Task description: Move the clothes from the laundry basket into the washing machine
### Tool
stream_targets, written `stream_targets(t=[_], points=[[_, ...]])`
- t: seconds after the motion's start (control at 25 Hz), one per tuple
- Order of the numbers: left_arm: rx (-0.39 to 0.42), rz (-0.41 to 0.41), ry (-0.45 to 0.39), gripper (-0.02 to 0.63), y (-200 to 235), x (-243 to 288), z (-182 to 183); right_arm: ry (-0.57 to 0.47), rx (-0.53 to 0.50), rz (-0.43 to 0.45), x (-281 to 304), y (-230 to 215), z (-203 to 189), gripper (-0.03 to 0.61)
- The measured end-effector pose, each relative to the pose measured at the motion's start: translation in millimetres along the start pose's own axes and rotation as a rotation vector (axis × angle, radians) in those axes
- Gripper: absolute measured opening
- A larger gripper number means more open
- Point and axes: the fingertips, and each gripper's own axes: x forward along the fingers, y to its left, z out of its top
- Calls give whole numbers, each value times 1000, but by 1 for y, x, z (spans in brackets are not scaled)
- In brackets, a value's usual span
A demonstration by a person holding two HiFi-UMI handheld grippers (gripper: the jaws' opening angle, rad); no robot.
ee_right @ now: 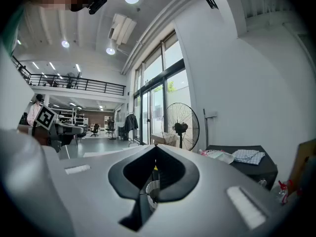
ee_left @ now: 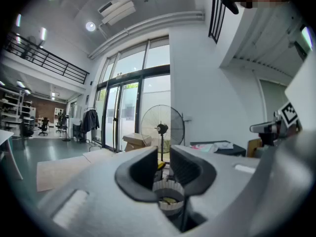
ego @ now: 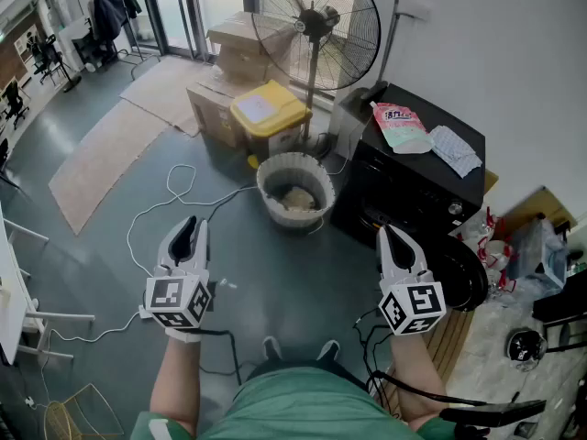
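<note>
A round white laundry basket [ego: 295, 191] stands on the grey floor with beige clothes [ego: 295, 200] in it. Just to its right is the black washing machine [ego: 417, 186], whose round door [ego: 461, 278] hangs open. My left gripper [ego: 191, 227] floats level, well short of the basket and to its left, with a narrow gap between its fingers and nothing in them. My right gripper [ego: 392, 235] is shut and empty, close beside the open door. The basket [ee_left: 168, 201] shows through the left gripper [ee_left: 163, 167]. Below the closed right gripper [ee_right: 155, 154] a sliver of the basket [ee_right: 151, 189] is visible.
A tall pedestal fan [ego: 316, 26], a yellow-lidded bin [ego: 269, 110] and cardboard boxes [ego: 234, 58] stand behind the basket. A pink pouch [ego: 401, 126] and a checked cloth [ego: 456, 148] lie on the machine. A white cable [ego: 165, 204] loops over the floor at left. Clutter fills the right side.
</note>
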Motion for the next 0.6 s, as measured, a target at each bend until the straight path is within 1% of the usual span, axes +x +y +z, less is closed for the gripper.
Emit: stream_targets(t=[0.32,0.48,0.6], points=[[-2,17,-5,71,13,-8,1,0,11,0,-1,7,-2,1],[-7,24,-10,72,27,-11,2,-35,46,-13,4,13,4,2],[-9,22,-14,72,41,-13,1,-53,53,-34,7,19,10,2]])
